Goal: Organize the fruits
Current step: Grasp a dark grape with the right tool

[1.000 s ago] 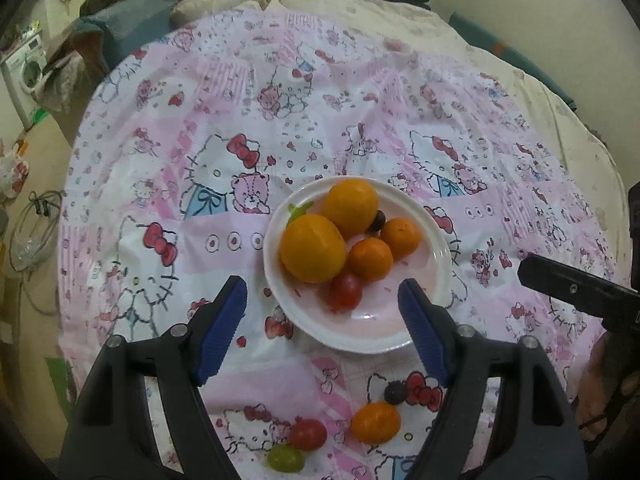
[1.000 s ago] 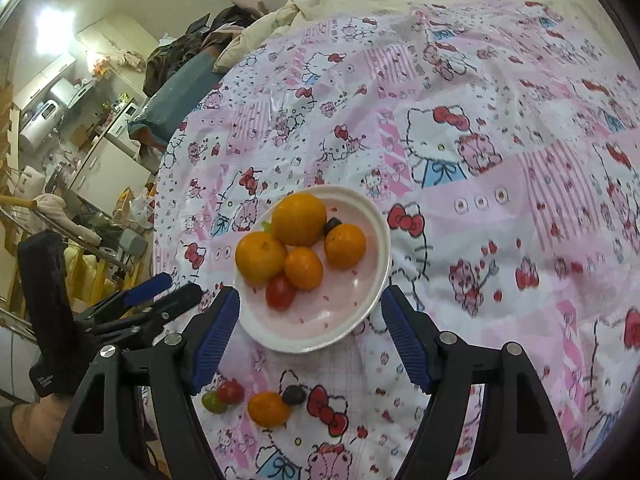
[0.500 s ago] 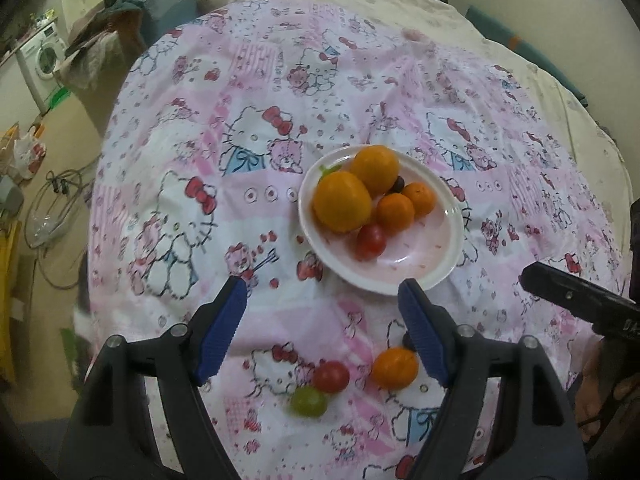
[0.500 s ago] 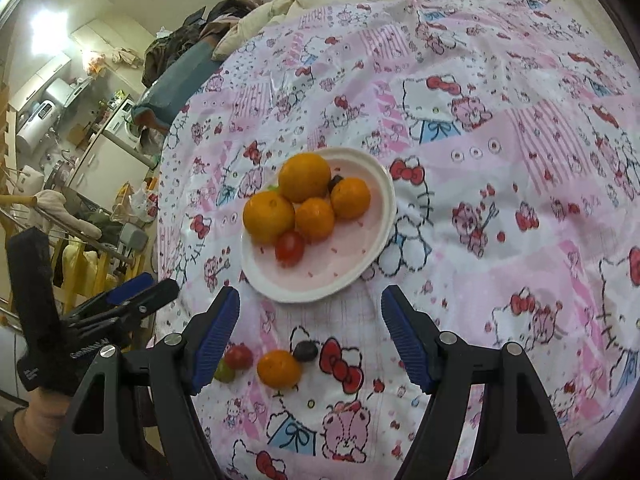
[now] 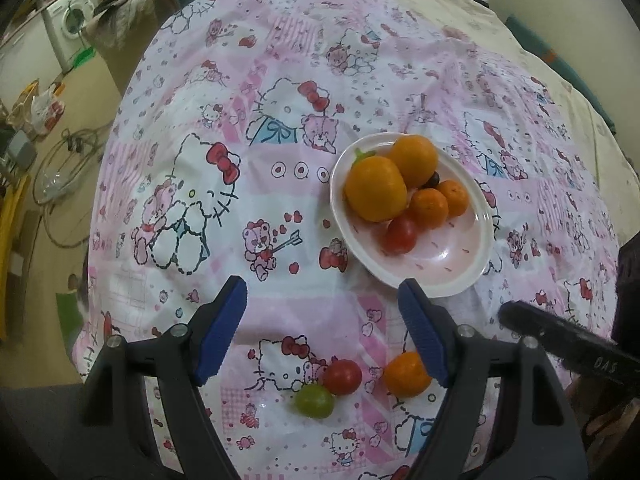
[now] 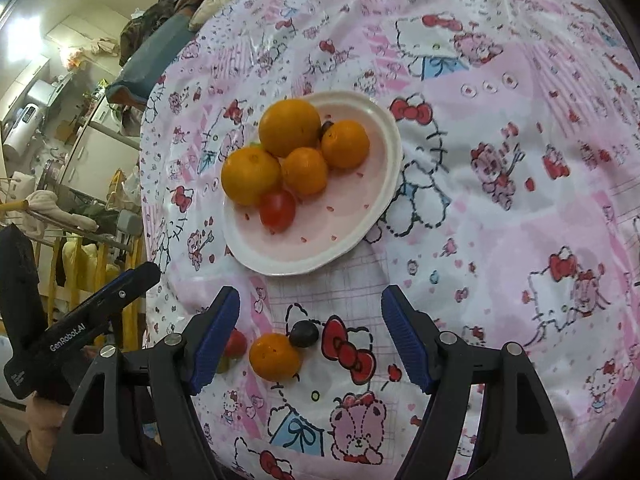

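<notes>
Grippers, left gripper (image 5: pixel 322 336) and right gripper (image 6: pixel 310 336), both gaping empty, are dropping toward loose fruit at lower frame: small orange (image 6: pixel 275 356), red tomato (image 5: pixel 342 376); pickup approaching.

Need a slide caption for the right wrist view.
Open right hand-held gripper above loose orange and dark grape; plate beyond.

A lived-in home, probably a bedroom: a cartoon-print quilt (image 5: pixel 280 168) covers a bed, with a washing machine (image 5: pixel 70 26) and piled clothes (image 6: pixel 160 12) beyond.
</notes>
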